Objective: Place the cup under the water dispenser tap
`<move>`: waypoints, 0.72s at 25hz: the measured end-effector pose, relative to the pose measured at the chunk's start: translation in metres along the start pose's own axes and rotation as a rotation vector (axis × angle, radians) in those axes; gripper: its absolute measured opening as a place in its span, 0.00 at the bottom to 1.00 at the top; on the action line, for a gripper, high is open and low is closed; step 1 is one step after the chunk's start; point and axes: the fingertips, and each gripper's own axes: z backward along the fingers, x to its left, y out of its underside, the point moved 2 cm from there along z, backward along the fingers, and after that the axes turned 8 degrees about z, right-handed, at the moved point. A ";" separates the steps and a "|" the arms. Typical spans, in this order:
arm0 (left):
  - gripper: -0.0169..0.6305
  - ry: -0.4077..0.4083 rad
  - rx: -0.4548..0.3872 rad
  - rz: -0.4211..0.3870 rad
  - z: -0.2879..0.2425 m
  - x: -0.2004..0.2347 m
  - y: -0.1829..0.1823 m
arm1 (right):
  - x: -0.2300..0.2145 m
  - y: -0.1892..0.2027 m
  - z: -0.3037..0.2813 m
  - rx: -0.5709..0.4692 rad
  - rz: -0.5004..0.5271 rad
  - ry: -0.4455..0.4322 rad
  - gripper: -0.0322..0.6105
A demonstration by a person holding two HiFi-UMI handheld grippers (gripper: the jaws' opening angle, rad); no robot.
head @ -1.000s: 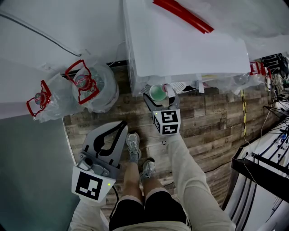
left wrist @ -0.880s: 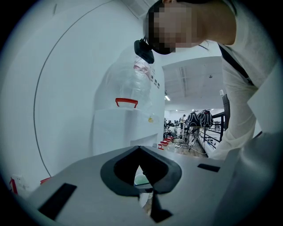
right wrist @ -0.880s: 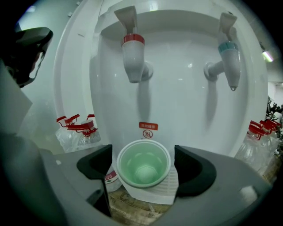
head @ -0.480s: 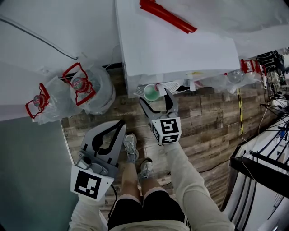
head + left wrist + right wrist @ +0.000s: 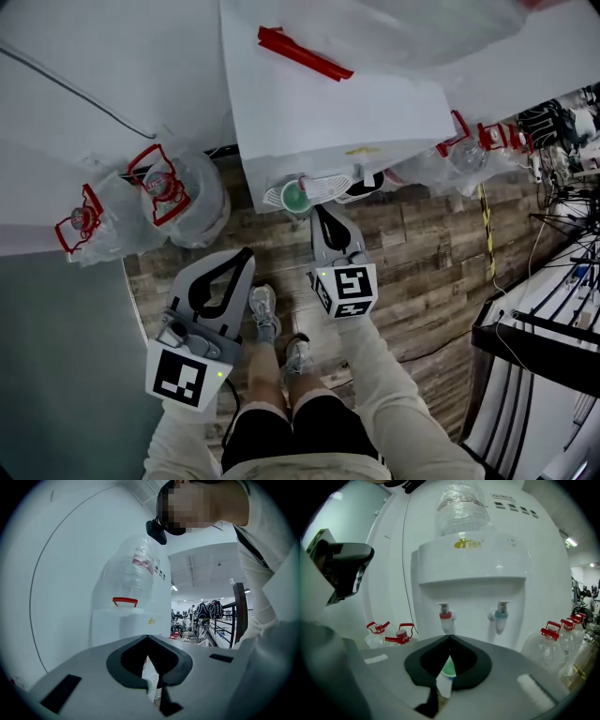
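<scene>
A white cup [image 5: 294, 197] with a green inside stands on the dispenser's white drip tray [image 5: 275, 195], at its left end. In the right gripper view the cup [image 5: 449, 670] shows below the red tap [image 5: 445, 617]; a blue tap [image 5: 501, 616] is to its right. My right gripper [image 5: 323, 214] hangs just in front of the cup and apart from it. Its jaws have just closed with nothing between them. My left gripper [image 5: 242, 259] is lower left, over the floor, with its jaws together and empty. It also looks at the dispenser [image 5: 129, 620].
The white water dispenser [image 5: 328, 103] carries a bottle [image 5: 461, 508] on top. Bagged water bottles with red handles [image 5: 173, 192] stand on the floor to its left, more [image 5: 459, 150] to its right. A dark rack [image 5: 544, 347] is at the far right. The person's shoes [image 5: 262, 314] are below.
The right gripper let go of the cup, drew back from it and rose, then its jaws came together. The cup stayed on the tray. The left gripper rose a little.
</scene>
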 end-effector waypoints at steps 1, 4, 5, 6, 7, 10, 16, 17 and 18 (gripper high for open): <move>0.03 0.001 -0.005 0.000 0.000 -0.003 -0.004 | 0.000 -0.006 0.005 -0.001 0.006 -0.002 0.06; 0.03 0.003 -0.011 -0.005 0.002 -0.014 -0.018 | 0.000 -0.025 0.024 -0.009 0.020 -0.011 0.06; 0.03 0.002 -0.011 -0.007 0.002 -0.017 -0.022 | 0.000 -0.031 0.031 -0.014 0.023 -0.013 0.06; 0.03 0.001 -0.013 -0.008 0.003 -0.021 -0.027 | 0.000 -0.038 0.038 -0.020 0.023 -0.013 0.06; 0.03 0.000 -0.016 -0.010 0.004 -0.024 -0.032 | 0.000 -0.045 0.045 -0.027 0.022 -0.013 0.06; 0.03 -0.008 -0.030 -0.013 0.008 -0.035 -0.046 | -0.002 -0.064 0.068 -0.044 0.016 -0.006 0.06; 0.03 -0.024 -0.059 -0.018 0.020 -0.058 -0.077 | -0.003 -0.107 0.114 -0.079 -0.002 -0.005 0.06; 0.03 -0.024 -0.065 -0.016 0.022 -0.062 -0.082 | -0.003 -0.114 0.122 -0.085 -0.009 -0.006 0.06; 0.03 -0.024 -0.070 -0.013 0.025 -0.067 -0.086 | -0.003 -0.121 0.129 -0.090 -0.015 -0.006 0.06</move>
